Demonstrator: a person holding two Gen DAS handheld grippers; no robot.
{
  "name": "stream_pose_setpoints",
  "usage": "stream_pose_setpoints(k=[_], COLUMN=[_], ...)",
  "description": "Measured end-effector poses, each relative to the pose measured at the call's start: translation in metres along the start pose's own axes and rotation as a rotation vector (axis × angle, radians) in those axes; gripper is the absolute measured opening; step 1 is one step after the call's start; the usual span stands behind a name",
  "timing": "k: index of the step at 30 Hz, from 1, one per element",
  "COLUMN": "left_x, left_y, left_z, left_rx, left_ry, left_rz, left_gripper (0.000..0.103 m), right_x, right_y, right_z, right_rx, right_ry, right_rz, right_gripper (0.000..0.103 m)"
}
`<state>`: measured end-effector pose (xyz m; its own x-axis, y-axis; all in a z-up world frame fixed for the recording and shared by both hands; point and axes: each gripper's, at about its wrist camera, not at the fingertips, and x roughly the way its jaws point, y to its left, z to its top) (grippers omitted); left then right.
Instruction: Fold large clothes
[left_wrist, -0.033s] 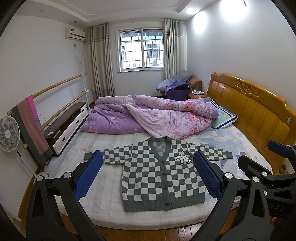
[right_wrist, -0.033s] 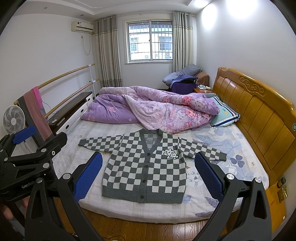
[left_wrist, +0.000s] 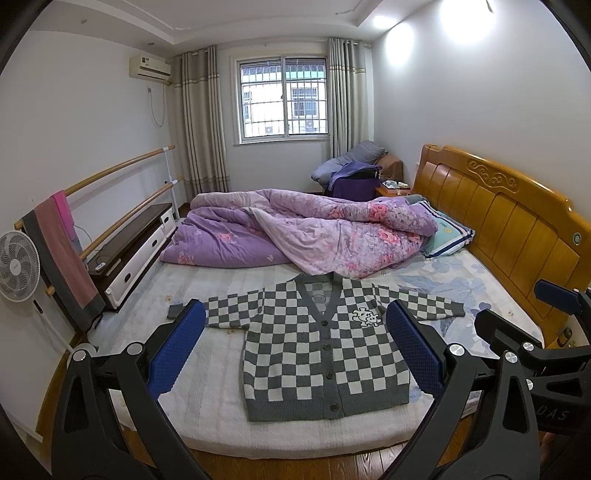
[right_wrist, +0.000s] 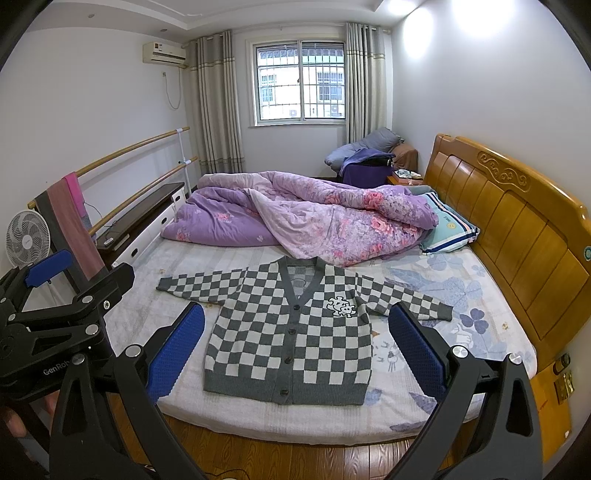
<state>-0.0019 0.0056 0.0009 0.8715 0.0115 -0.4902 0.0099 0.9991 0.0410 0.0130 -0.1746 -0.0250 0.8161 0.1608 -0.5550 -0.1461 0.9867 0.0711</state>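
Note:
A grey-and-white checked cardigan (left_wrist: 325, 354) lies flat and buttoned on the bed, sleeves spread out to both sides, hem toward the near edge; it also shows in the right wrist view (right_wrist: 291, 332). My left gripper (left_wrist: 295, 350) is open and empty, held above the floor short of the bed's near edge. My right gripper (right_wrist: 295, 350) is open and empty too, at about the same distance from the bed. The right gripper's body shows at the right of the left wrist view (left_wrist: 535, 354). The left gripper's body shows at the left of the right wrist view (right_wrist: 62, 317).
A rumpled purple floral duvet (left_wrist: 295, 232) lies across the far half of the mattress (left_wrist: 207, 376), just behind the cardigan's collar. A striped pillow (left_wrist: 447, 232) and wooden headboard (left_wrist: 517, 229) are on the right. A fan (left_wrist: 14, 266), rail with towels (left_wrist: 62, 251) and low cabinet (left_wrist: 136, 251) stand on the left.

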Motion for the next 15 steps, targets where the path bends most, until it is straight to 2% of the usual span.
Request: stream_pose_setpoints(k=[15], left_x=[0.0004], left_y=[0.0049], left_z=[0.0057], left_rx=[0.001], left_ry=[-0.001], left_rz=[0.004], left_gripper=[0.098], right_x=[0.0010], right_y=[0.0023], right_z=[0.0005], right_rx=[0.002], right_ry=[-0.001], right_rz=[0.001], right_gripper=[0.096])
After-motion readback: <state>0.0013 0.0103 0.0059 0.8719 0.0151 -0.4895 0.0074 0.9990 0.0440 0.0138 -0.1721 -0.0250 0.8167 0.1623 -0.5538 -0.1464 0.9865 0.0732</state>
